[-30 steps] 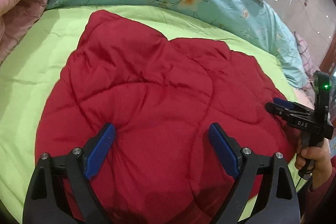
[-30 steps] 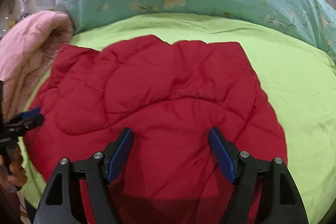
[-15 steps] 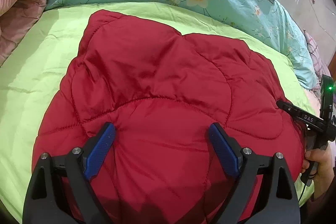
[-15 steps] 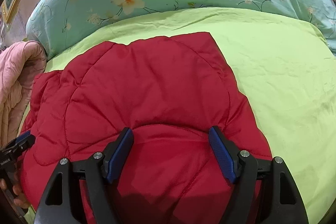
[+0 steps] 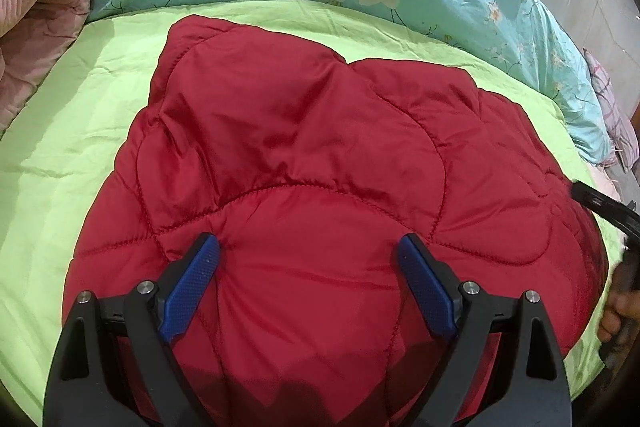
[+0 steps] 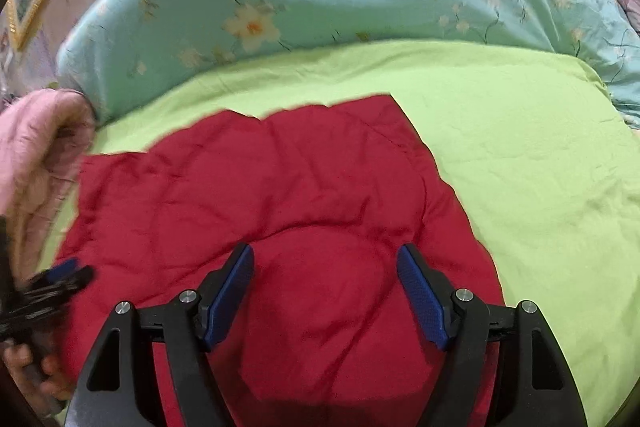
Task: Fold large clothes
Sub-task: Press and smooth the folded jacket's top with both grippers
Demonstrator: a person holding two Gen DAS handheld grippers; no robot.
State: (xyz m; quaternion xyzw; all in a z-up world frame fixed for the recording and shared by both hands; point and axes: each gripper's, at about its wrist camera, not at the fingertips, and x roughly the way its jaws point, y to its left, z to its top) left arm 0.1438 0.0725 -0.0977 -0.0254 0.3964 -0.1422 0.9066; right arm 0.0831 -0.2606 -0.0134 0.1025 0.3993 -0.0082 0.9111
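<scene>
Hovering wide open and empty over the red quilted padded jacket (image 5: 304, 163), left hand-held gripper (image 5: 308, 263) and right hand-held gripper (image 6: 324, 275) likely line up a fold grab.

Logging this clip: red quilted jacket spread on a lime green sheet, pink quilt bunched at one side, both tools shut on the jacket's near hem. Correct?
Not quite: neither tool is shut. The left wrist view shows the left tool with its jaws wide apart over the red quilted jacket, and the right wrist view shows the right tool equally open. The lime green sheet and pink quilt are as you say.
</scene>
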